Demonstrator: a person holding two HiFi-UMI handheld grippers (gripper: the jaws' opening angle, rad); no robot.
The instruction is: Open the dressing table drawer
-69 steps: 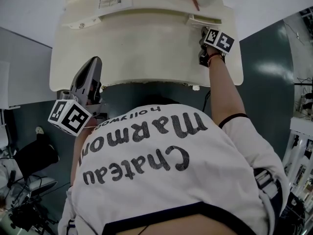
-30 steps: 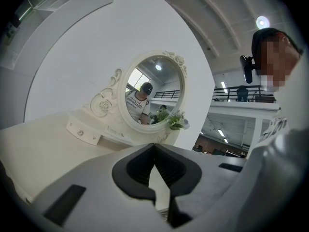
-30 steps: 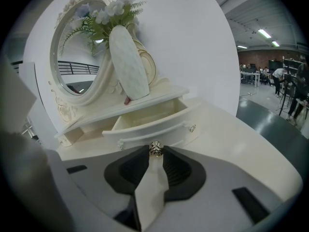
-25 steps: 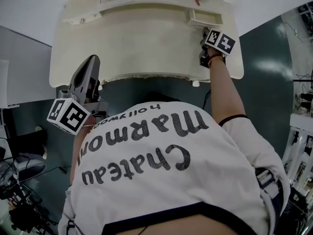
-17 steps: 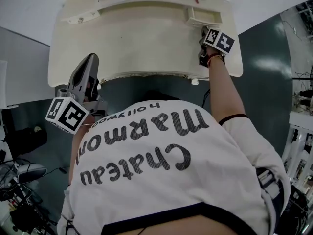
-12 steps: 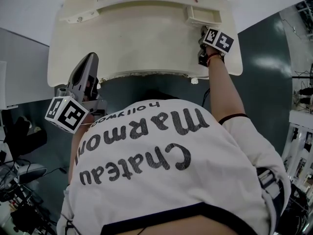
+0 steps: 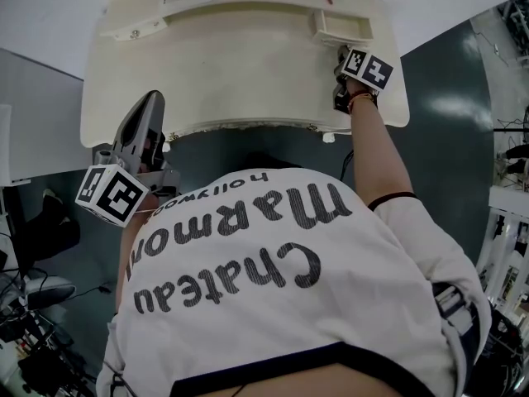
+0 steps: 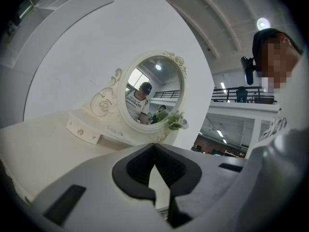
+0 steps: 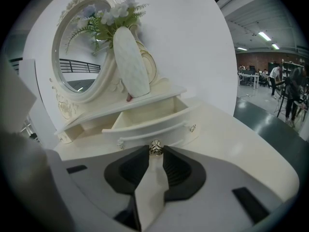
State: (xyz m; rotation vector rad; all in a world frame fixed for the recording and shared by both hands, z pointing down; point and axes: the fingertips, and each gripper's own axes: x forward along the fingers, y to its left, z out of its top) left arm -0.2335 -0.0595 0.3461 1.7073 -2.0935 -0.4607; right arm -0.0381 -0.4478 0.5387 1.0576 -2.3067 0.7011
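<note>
Head view and both gripper views, one moment. The drawer (image 9: pixel 145 116) belongs to the small raised unit at the back right of the cream bench (image 7: pixel 240 73). It stands pulled part-way out beneath the shelf (image 9: pixel 149 96), its pale interior open to view and nothing visible in it. Its curved front carries a central metal knob (image 9: pixel 155 148) and a smaller ornament near each end.

The right hand-held gripper (image 9: pixel 155 152) pinches the central knob between its dark pads, which sit tight against both sides of it. In the head view this hand-held gripper reaches over the right side of the bench, marker cube uppermost, with its tips at the drawer front.

On the shelf a white oval object (image 9: pixel 130 64) leans against the carved frame of the round mirror (image 9: pixel 79 62). Artificial flowers (image 9: pixel 108 16) spread above it.

The left hand-held gripper (image 8: pixel 154 146) is well apart from the drawer, at the near left edge of the bench. It points about level across the top, its jaws pressed together at the tips and nothing between them. Beyond it lies a second small drawer (image 8: pixel 83 129), closed, at the left foot of the mirror.

The person's white printed shirt (image 7: pixel 281 288) fills the lower half of the head view, with the dark floor (image 7: pixel 438 98) on either side of the bench.
</note>
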